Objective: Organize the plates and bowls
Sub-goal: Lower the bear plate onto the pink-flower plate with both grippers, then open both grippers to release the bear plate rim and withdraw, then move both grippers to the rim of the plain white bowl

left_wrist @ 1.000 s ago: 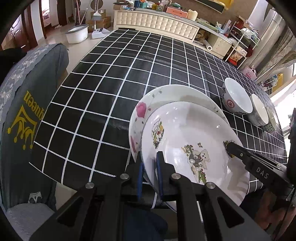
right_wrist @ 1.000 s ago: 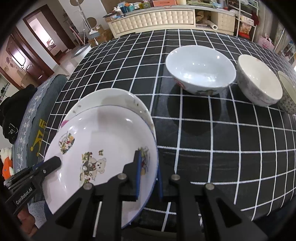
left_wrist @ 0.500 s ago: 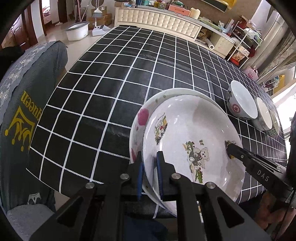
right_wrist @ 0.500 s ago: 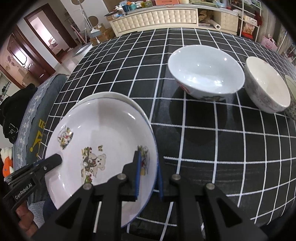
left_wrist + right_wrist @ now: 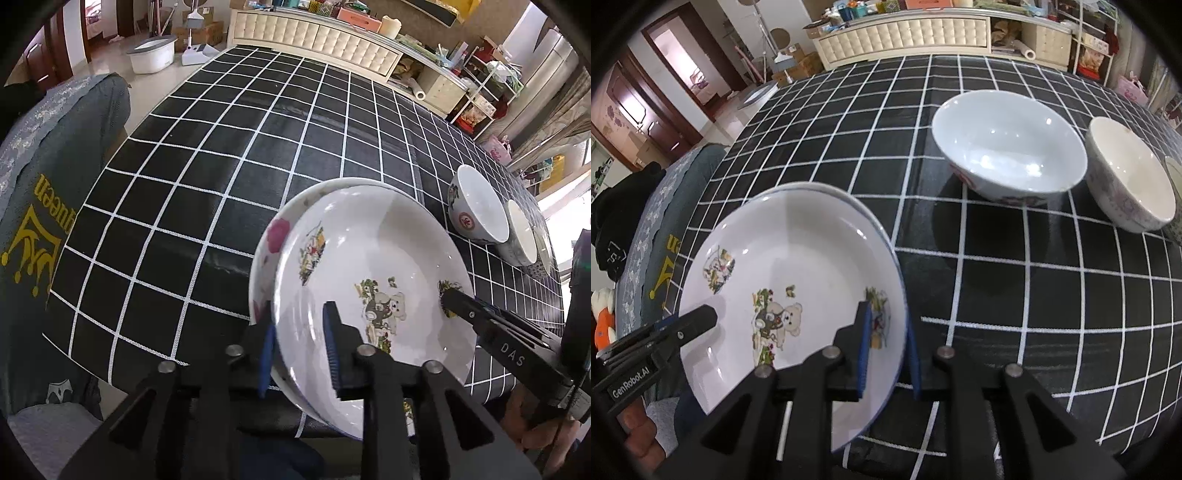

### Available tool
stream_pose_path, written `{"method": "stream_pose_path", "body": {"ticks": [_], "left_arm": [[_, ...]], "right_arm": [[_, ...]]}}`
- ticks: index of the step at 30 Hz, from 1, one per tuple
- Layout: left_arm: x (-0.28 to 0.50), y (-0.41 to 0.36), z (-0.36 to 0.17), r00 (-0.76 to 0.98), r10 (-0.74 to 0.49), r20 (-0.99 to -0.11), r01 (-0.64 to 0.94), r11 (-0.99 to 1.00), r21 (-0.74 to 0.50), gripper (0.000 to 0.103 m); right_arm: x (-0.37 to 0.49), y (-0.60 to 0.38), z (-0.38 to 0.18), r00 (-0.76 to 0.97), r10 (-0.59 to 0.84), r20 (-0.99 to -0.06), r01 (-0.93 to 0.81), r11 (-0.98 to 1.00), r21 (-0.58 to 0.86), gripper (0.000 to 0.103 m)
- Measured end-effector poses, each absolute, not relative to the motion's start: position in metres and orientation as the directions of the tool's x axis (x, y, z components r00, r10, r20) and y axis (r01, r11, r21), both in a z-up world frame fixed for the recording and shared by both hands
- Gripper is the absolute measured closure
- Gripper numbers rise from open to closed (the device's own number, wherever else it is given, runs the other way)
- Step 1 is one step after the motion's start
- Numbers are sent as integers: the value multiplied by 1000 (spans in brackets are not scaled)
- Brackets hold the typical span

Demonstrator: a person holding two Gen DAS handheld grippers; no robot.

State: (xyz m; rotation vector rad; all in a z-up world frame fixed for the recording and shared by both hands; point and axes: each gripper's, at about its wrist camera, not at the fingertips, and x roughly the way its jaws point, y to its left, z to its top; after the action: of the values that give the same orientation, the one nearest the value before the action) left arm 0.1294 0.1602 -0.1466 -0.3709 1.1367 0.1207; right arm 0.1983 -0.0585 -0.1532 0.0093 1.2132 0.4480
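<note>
Two grippers bracket one bear plate (image 5: 373, 280) at its near rim. Left gripper (image 5: 299, 350): blue pads parted, one either side of the rim at plate's 7 o'clock, a gap showing on both sides, so spread, not clamping. Right gripper (image 5: 886, 347): pads also apart, straddling the rim at plate's 4 o'clock; inner pad lies over the printed flower, outer pad just outside the edge; whether it touches, cannot tell. Each gripper's tip shows in the other's view, over opposite sides of the plate.

Bear plate sits nested on a flower plate (image 5: 275, 236), which peeks out at 10 o'clock as a crescent with a pink bloom. Stack overhangs the near edge of the checked tablecloth (image 5: 229, 155).

Outward: large white bowl (image 5: 1008, 147) at 1 o'clock from the stack, well apart. Cream bowl (image 5: 1130, 173) just beside it at 3 o'clock. Third bowl (image 5: 1176, 177) clipped at frame edge. Grey chair cover (image 5: 40, 206) with yellow crown print off the table at 9 o'clock.
</note>
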Motion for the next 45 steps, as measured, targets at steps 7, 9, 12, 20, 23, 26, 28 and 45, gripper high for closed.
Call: {"method": "stream_pose_path", "body": {"ticks": [7, 9, 12, 20, 23, 26, 28, 45], "left_arm": [[127, 152, -142, 430, -84, -899, -262, 941, -213, 64], [128, 149, -141, 426, -71, -902, -251, 948, -194, 63], [127, 145, -138, 429, -60, -901, -245, 953, -179, 56], [124, 135, -123, 448, 15, -894, -220, 971, -94, 50], [124, 129, -115, 464, 20, -886, -207, 974, -87, 50], [124, 121, -107, 478, 22, -878, -189, 979, -78, 49], [123, 114, -102, 489, 20, -872, -177, 981, -77, 49], [148, 60, -67, 554, -20, -832, -74, 995, -73, 49]], "right_arm": [[193, -60, -156, 274, 348, -897, -324, 911, 254, 47], [191, -59, -154, 283, 340, -897, -327, 913, 243, 47], [188, -61, -149, 309, 324, -894, -324, 920, 221, 36], [180, -74, -136, 356, 330, -874, -296, 927, 230, 34], [177, -79, -123, 388, 332, -860, -308, 926, 219, 34], [178, -84, -115, 403, 338, -851, -304, 926, 225, 34], [178, -89, -109, 412, 346, -843, -298, 925, 235, 34], [181, -133, -70, 471, 366, -803, -276, 925, 260, 34]]}}
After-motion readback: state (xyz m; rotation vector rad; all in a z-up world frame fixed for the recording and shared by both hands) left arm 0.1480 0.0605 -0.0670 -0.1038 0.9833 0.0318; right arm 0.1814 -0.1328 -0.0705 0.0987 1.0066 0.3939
